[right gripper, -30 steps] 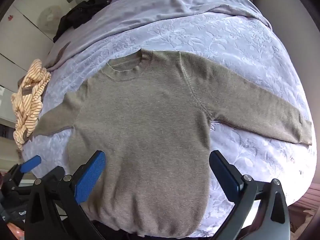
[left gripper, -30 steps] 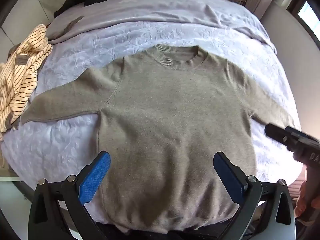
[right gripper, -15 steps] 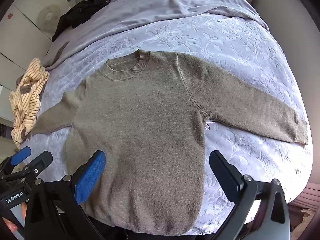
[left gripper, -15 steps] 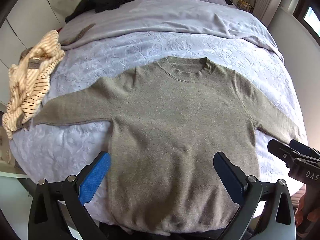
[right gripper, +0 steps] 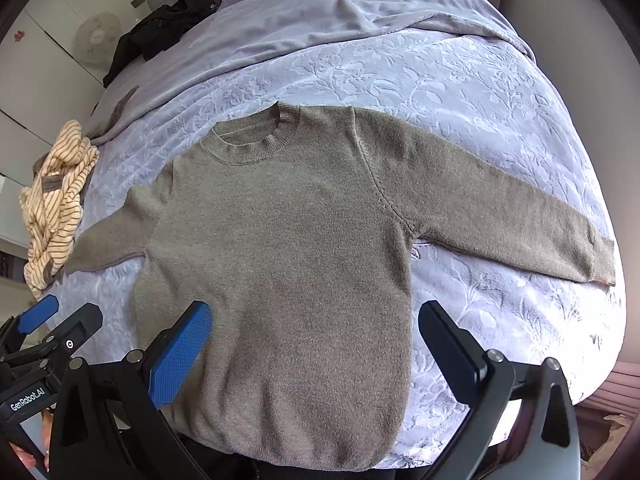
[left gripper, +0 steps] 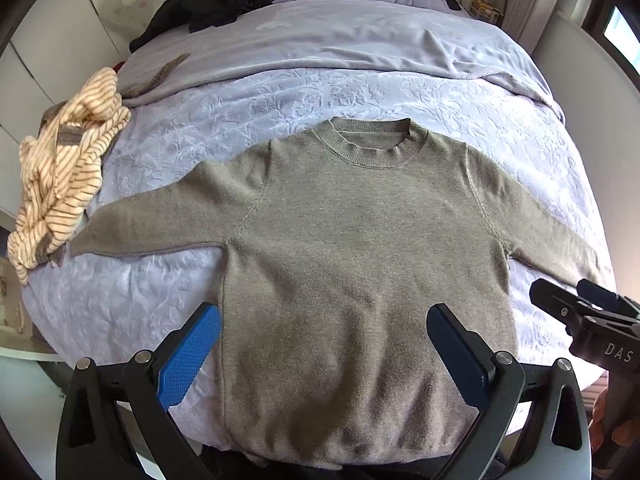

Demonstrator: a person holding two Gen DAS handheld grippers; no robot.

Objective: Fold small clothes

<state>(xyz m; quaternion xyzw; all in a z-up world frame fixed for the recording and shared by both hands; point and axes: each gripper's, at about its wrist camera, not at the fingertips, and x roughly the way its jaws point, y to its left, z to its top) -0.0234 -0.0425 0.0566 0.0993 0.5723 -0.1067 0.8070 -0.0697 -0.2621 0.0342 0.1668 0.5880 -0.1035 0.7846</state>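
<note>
A: Both grippers have pulled back and up in the last second, so more of the bed (left gripper: pixel 360 96) shows and the sweater (left gripper: pixel 360 264) looks smaller in both views.

B: Has the sweater itself shifted?

A: No, it lies flat as before, face up on the embossed lilac cover, in the near half of the bed.

B: Which way does it point?

A: Collar (left gripper: pixel 370 146) toward the headboard, hem (left gripper: pixel 360 446) toward the near edge, just at the foot. Its body runs lengthwise down the bed. Both sleeves are spread out sideways, slanting a little toward the hem, so the widest span goes across the bed. One cuff (right gripper: pixel 600 258) reaches the bed's right edge.

B: And the tools?

A: Left gripper (left gripper: pixel 320 356) hovers above the lower part of the body, jaws spread wide, nothing between them. Right gripper (right gripper: pixel 312 354) the same: wide apart, empty, above the lower right side of the sweater. Neither touches cloth.

B: Anything else on the bed?

A: A striped top (left gripper: pixel 60 184) crumpled at the left edge, just beyond the left cuff, and dark clothes (left gripper: pixel 216 4) near the headboard, well apart from the sweater.
</note>
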